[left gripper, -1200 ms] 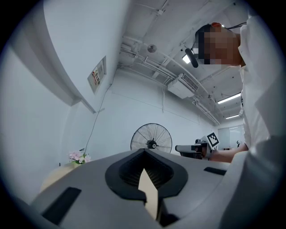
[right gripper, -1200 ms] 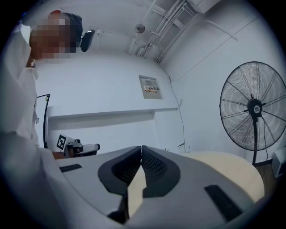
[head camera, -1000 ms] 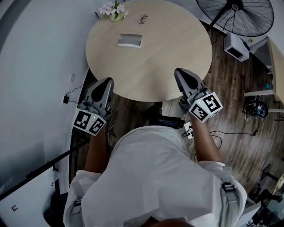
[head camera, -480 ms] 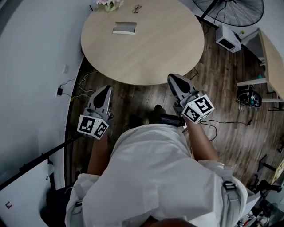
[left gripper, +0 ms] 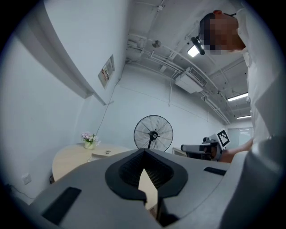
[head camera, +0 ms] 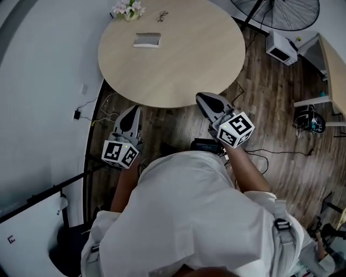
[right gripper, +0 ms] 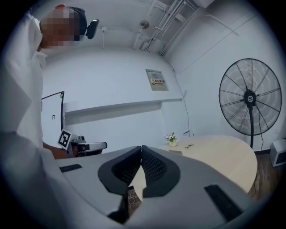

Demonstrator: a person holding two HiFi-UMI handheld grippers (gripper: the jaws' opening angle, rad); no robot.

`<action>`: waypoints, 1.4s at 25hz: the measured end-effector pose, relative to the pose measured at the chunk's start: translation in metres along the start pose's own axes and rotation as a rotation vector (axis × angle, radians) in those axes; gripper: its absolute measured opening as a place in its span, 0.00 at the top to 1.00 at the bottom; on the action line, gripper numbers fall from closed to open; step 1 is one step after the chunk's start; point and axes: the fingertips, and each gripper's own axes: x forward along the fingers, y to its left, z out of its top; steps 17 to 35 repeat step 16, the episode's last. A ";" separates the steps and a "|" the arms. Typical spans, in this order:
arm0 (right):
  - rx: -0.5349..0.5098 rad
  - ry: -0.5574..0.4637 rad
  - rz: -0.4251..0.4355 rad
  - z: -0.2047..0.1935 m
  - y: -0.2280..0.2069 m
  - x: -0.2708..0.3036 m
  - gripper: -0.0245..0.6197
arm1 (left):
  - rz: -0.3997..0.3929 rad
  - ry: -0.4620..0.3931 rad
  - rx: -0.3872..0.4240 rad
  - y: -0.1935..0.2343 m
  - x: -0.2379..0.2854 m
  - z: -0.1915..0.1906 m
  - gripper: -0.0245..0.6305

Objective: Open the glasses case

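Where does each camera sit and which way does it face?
Head view: on the head, steeply down at table, glasses case; shows shirt, left gripper, right gripper.
Left gripper view: on left gripper, along its shut jaws toward fan; shirt at right.
Right gripper view: on right gripper, along its shut jaws toward table; shirt at left.
Both gripper views share table, fan.

Glasses case on table, nr flowers

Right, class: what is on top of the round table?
On the round table sit a glasses case, a pair of glasses and a vase of flowers, all near its far edge. The case's inside cannot be seen.
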 end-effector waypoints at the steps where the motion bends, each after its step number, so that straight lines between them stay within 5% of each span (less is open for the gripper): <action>1: 0.008 -0.007 -0.008 0.001 -0.006 -0.005 0.92 | -0.006 -0.006 0.014 -0.010 0.005 0.007 0.94; 7: 0.068 -0.020 -0.009 -0.005 -0.020 -0.026 0.92 | -0.088 0.021 0.070 -0.050 0.029 0.002 0.94; 35: 0.054 -0.010 -0.015 -0.008 -0.018 -0.034 0.92 | -0.077 0.036 0.088 -0.060 0.033 -0.003 0.94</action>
